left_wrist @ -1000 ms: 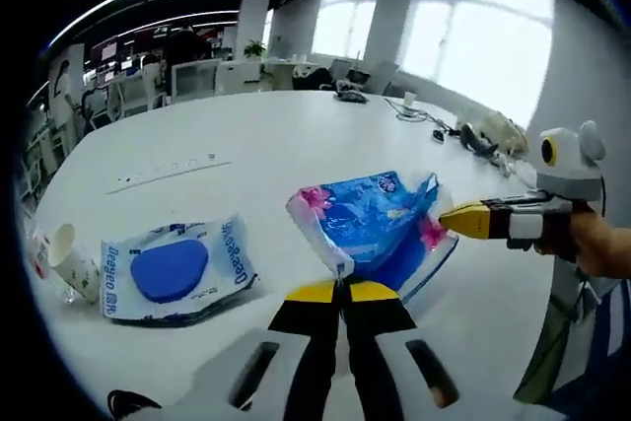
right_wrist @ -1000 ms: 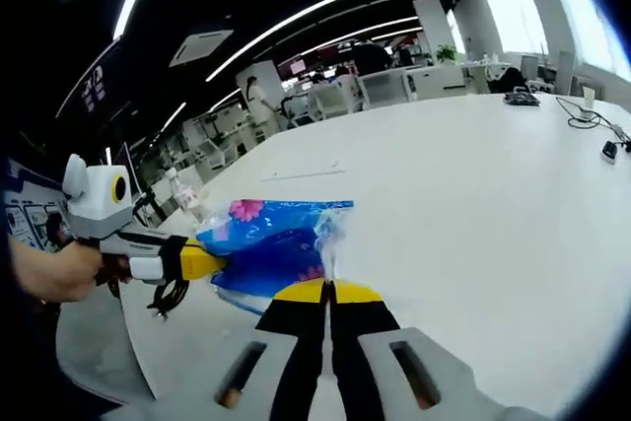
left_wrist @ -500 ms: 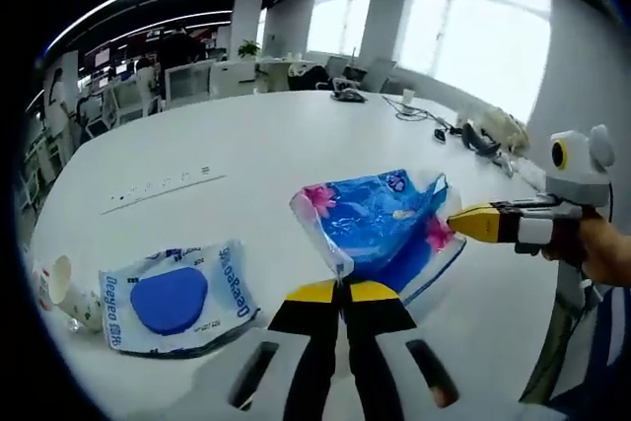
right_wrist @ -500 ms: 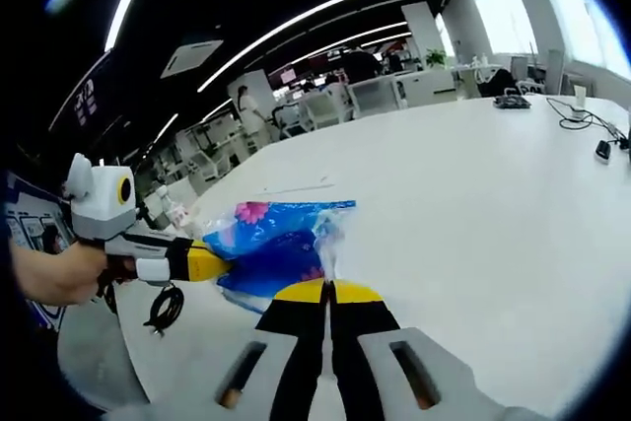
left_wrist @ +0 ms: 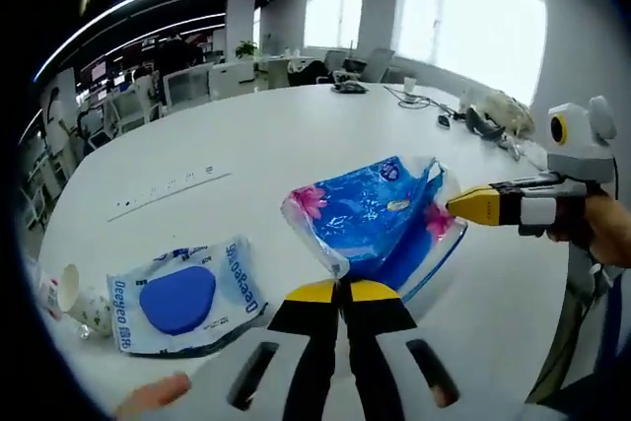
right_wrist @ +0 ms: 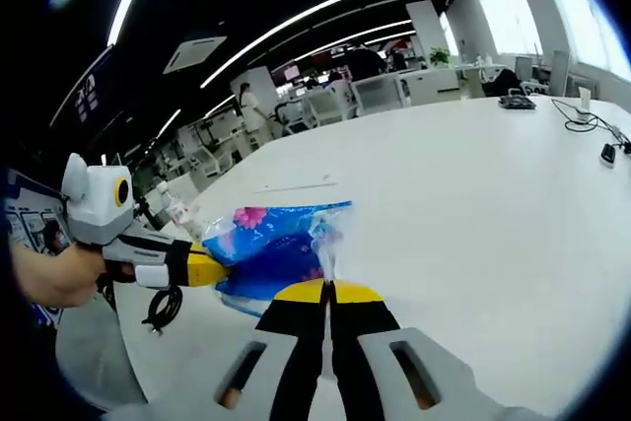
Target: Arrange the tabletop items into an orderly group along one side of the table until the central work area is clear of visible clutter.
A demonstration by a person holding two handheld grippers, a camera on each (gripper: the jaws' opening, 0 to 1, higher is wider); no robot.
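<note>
A blue plastic pack with pink flowers [left_wrist: 380,219] hangs just above the white table [left_wrist: 266,145], held at two ends. My left gripper [left_wrist: 342,283] is shut on its near clear-plastic corner. The right gripper [left_wrist: 455,206] comes in from the right, shut on the pack's far edge. In the right gripper view the same blue pack [right_wrist: 271,248] stretches between my right gripper [right_wrist: 326,283], shut on its edge, and the left gripper [right_wrist: 212,266] at the left. A white wet-wipe pack with a blue lid [left_wrist: 182,295] lies flat at the lower left.
Paper cups [left_wrist: 74,298] lie at the table's left edge. A white strip [left_wrist: 168,184] lies mid-table. Cables and small devices [left_wrist: 463,125] sit at the far right end. A fingertip [left_wrist: 148,399] shows at the bottom. Office desks and chairs [right_wrist: 325,101] stand beyond the table.
Both grippers keep their hold on the blue pack; it has barely shifted. The left view has drifted, so the wipe pack and cups sit slightly lower, and a fingertip now shows at the bottom.
</note>
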